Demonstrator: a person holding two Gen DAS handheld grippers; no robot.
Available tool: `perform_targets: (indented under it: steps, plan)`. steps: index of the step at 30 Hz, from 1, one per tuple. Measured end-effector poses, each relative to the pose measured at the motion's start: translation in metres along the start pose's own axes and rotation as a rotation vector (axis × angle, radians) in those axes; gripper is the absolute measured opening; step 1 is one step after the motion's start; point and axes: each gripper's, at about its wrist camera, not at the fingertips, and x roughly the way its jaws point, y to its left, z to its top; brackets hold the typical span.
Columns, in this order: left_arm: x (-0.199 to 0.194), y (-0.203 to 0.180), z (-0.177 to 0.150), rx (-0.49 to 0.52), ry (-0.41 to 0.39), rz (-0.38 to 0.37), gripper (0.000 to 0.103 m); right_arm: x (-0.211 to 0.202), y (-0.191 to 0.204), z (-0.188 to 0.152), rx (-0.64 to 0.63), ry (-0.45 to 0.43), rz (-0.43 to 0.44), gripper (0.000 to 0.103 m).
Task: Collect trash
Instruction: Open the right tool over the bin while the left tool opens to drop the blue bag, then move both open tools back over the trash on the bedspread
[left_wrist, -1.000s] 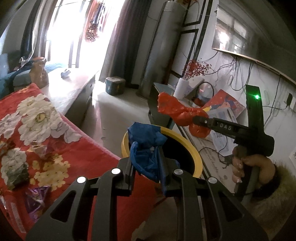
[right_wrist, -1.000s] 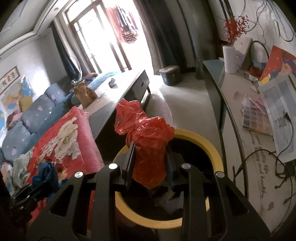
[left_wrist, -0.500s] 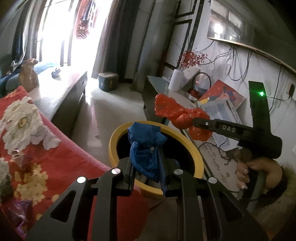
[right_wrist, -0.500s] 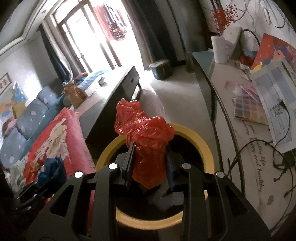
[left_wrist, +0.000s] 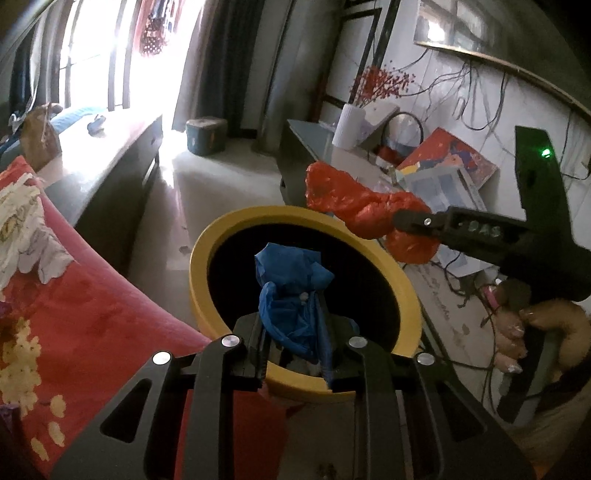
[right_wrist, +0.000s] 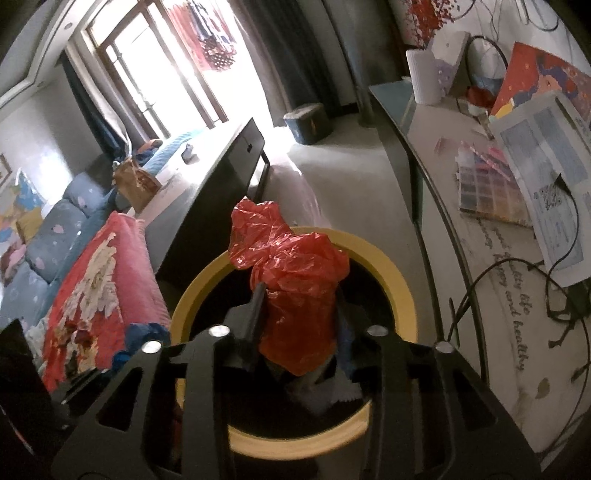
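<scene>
My left gripper (left_wrist: 293, 332) is shut on a crumpled blue plastic bag (left_wrist: 291, 291) and holds it over the mouth of a round bin with a yellow rim (left_wrist: 229, 236). My right gripper (right_wrist: 299, 321) is shut on a crumpled red plastic bag (right_wrist: 291, 273), held above the same yellow-rimmed bin (right_wrist: 395, 288). In the left wrist view the right gripper (left_wrist: 406, 221) reaches in from the right with the red bag (left_wrist: 354, 203) over the bin's far rim. The blue bag (right_wrist: 144, 332) also shows at the bin's left edge in the right wrist view.
A red floral blanket (left_wrist: 74, 295) lies left of the bin. A glass desk (right_wrist: 480, 258) with papers, cables and a white vase (right_wrist: 424, 77) runs along the right. A dark low table (right_wrist: 207, 177) and a small box (left_wrist: 205, 134) stand farther back on the floor.
Both grippers have moved closer over the bin with their bags held. The bin's opening now lies right beneath the blue bag, and the red bag sits over the rim.
</scene>
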Motion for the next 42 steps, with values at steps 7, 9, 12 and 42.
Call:
perform_targets:
  steps: [7,9,12,42]
  plan:
    - [0.001,0.007,0.001,-0.042,-0.015,0.005,0.087,-0.005,-0.005,0.002,0.034,-0.032,-0.016,0.066]
    - [-0.006,0.007,0.000,-0.041,-0.034,0.013,0.091,-0.008,-0.004,0.002,0.033,-0.051,-0.026,0.068]
    - [-0.015,0.009,0.000,-0.048,-0.062,0.022,0.095,-0.011,-0.003,0.003,0.022,-0.068,-0.038,0.071]
    - [-0.121,0.064,-0.004,-0.175,-0.249,0.197,0.096,-0.029,0.066,-0.009,-0.160,-0.091,0.058,0.080]
